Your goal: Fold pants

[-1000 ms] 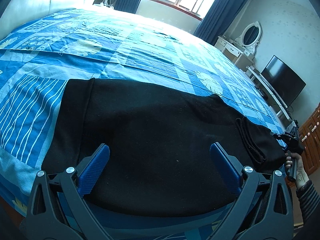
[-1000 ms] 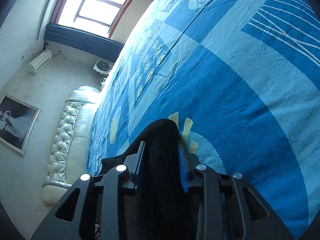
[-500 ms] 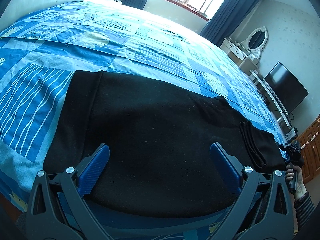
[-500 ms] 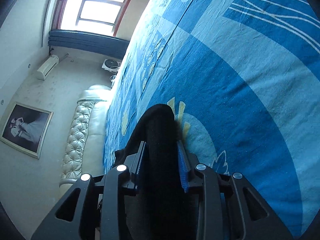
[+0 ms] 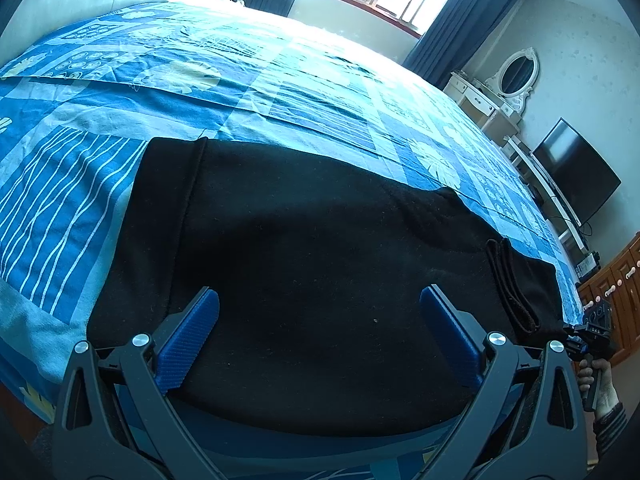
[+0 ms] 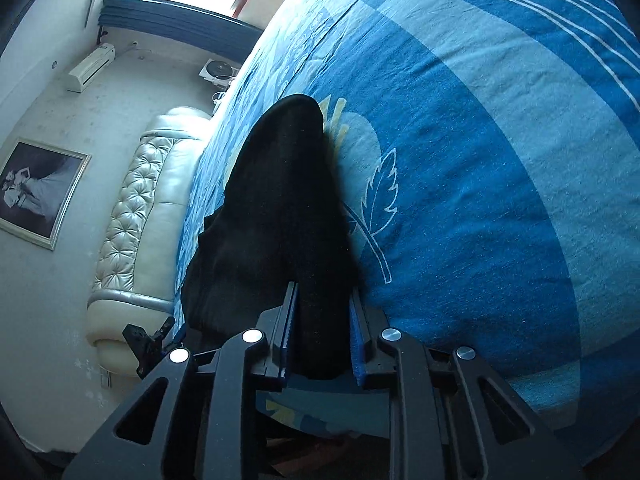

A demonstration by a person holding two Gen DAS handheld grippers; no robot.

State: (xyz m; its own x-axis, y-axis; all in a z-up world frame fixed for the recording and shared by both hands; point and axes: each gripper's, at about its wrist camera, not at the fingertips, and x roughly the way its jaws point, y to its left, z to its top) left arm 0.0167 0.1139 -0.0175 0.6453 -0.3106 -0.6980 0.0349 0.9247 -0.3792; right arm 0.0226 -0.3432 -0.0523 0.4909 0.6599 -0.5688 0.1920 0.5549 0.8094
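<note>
Covering most of the scene, the blue patterned bedspread (image 5: 304, 80) carries the black pants (image 5: 320, 248), laid flat along its near edge – waistband to the left, cuffs to the right. Over the near side of the cloth hangs the left gripper (image 5: 319, 312), its fingers spread wide and touching nothing, while the right gripper (image 6: 320, 344) pinches the cuff end of the pants between its blue pads (image 6: 289, 340)

No lettering, label, brand or number can be read on anything here.
</note>
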